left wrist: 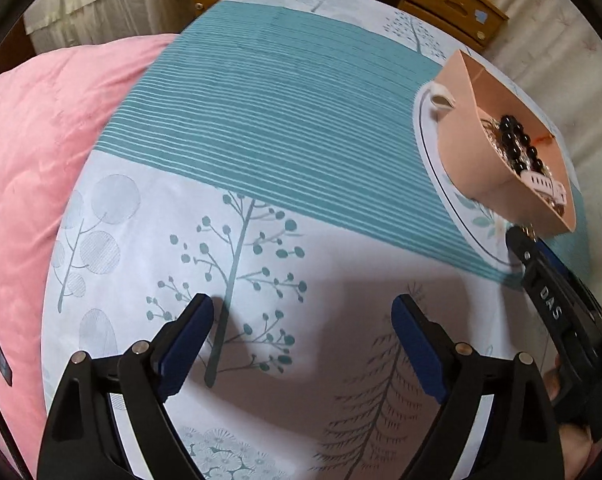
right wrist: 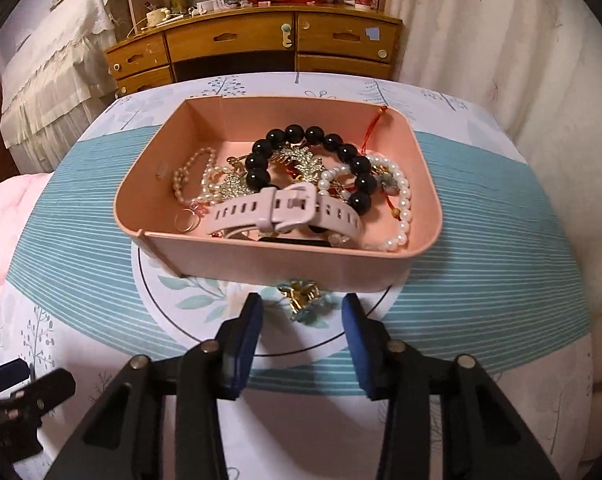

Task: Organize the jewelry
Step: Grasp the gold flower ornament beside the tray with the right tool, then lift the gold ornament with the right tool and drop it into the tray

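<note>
A pink box (right wrist: 289, 266) stands on a round white plate (right wrist: 173, 304) on the bed. It holds a black bead bracelet (right wrist: 301, 136), a pale pink watch strap (right wrist: 277, 210), pearl bracelets (right wrist: 401, 200), gold pieces and a ring (right wrist: 187, 218). A gold ornament (right wrist: 301, 296) lies on the plate just in front of the box. My right gripper (right wrist: 301, 312) is open, its fingers either side of that ornament, not touching it. My left gripper (left wrist: 303, 308) is open and empty over the patterned sheet. In the left wrist view the box (left wrist: 473, 148) is at the far right.
A pink quilt (left wrist: 41, 160) lies on the left of the bed. A wooden dresser (right wrist: 253, 48) with clutter stands behind the bed. A curtain (right wrist: 481, 40) hangs at the right. The right gripper's body (left wrist: 557, 304) shows at the left wrist view's right edge.
</note>
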{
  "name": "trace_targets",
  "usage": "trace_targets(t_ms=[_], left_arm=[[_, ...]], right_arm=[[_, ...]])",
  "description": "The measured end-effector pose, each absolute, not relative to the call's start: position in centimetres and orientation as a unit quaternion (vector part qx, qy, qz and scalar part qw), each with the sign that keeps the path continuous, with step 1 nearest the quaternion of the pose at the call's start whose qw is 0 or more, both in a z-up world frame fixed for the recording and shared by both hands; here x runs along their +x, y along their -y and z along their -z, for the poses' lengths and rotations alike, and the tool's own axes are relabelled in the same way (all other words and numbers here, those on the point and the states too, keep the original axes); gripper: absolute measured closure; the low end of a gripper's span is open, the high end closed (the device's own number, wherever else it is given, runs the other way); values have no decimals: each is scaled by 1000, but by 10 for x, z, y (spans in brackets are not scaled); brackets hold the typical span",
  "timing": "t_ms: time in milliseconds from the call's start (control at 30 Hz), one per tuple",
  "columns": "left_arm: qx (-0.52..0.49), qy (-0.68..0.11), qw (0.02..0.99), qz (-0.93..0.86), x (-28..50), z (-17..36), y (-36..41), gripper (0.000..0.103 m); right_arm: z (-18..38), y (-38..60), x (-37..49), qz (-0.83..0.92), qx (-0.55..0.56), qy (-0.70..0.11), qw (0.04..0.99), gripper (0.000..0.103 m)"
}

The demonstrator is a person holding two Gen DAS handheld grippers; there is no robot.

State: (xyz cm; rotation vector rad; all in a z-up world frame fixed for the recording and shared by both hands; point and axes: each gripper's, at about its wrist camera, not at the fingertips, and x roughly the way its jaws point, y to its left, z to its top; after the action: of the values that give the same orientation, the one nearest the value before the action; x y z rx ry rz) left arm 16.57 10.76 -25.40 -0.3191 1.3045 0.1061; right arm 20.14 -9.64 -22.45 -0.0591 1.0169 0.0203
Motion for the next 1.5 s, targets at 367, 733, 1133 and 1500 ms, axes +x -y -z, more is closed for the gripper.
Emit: trace_targets(t_ms=[367, 733, 1133, 1500], left_arm=[[-133, -591, 795, -35, 157, 234, -130, 14], [-114, -598, 793, -19, 145, 228, -160, 13], [-108, -597, 795, 16, 148, 230, -160, 13], [-108, -597, 794, 28, 146, 204, -167, 13]], right_arm=[[208, 58, 182, -32, -25, -484, 874, 96], [218, 67, 192, 50, -23, -485, 873, 74], [210, 50, 188, -9, -27, -463, 886, 84], [117, 27, 206, -62, 30, -374, 925, 84]])
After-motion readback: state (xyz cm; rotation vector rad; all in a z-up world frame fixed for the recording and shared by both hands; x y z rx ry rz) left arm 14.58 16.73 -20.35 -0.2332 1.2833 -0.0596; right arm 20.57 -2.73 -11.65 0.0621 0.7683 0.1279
